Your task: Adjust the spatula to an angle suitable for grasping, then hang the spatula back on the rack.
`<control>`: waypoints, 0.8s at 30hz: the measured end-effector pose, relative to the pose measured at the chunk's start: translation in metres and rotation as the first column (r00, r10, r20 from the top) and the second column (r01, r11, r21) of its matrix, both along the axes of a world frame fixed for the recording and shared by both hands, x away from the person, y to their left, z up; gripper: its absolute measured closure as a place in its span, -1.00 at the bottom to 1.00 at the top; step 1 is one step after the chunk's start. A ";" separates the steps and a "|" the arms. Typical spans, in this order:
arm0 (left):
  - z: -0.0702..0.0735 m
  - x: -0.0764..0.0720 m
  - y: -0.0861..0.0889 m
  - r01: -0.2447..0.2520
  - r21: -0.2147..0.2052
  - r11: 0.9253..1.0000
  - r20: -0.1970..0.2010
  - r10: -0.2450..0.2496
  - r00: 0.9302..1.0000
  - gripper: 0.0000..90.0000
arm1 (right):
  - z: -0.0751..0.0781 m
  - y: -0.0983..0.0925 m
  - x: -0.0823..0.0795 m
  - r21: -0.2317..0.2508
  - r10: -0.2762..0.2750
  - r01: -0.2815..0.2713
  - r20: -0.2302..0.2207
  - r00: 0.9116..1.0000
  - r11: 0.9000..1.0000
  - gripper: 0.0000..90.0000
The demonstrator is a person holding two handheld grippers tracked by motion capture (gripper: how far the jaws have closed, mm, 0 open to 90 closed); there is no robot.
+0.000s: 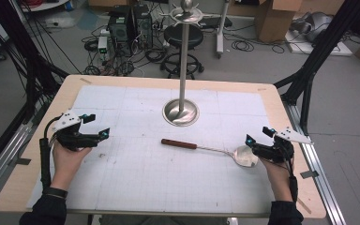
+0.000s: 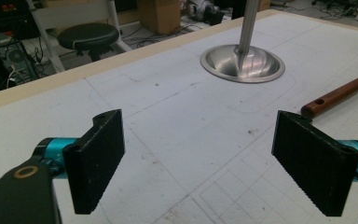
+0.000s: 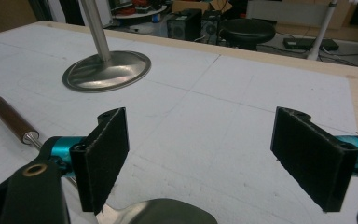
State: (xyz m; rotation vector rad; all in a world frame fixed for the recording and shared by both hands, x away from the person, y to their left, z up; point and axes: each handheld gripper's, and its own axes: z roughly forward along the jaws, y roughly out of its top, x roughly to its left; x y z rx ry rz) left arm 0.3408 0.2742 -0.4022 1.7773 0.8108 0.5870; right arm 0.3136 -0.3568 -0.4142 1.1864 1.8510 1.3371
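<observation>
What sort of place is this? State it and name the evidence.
Probably a lab or workshop: computer towers with cables across the floor, cardboard boxes, and a gridded mat on the worktable.

The wooden-handled metal ladle (image 1: 211,149) lies on the table (image 1: 281,112) near its right edge, just before the shiny metal stand (image 1: 181,111).

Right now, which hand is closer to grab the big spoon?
The right gripper, probably. It sits open right beside the ladle's bowl, which shows just under its jaws in the right gripper view. The left gripper, also open, is farther off, short of the wooden handle.
</observation>
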 end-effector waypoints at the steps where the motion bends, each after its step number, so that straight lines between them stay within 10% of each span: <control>1: 0.000 0.000 0.000 0.003 0.002 1.000 -0.001 -0.003 1.000 -0.61 | 0.000 0.000 0.000 0.002 0.000 0.000 0.000 1.000 1.000 -0.59; 14: 0.006 -0.003 0.010 0.028 -0.006 1.000 0.037 -0.028 0.999 -0.70 | 0.003 0.002 0.001 0.002 0.023 -0.023 0.009 1.000 1.000 -0.67; 24: 0.007 -0.015 0.022 0.006 0.001 1.000 0.045 -0.006 0.999 -0.71 | 0.010 0.015 0.009 -0.023 0.161 -0.161 -0.014 0.987 0.987 -0.68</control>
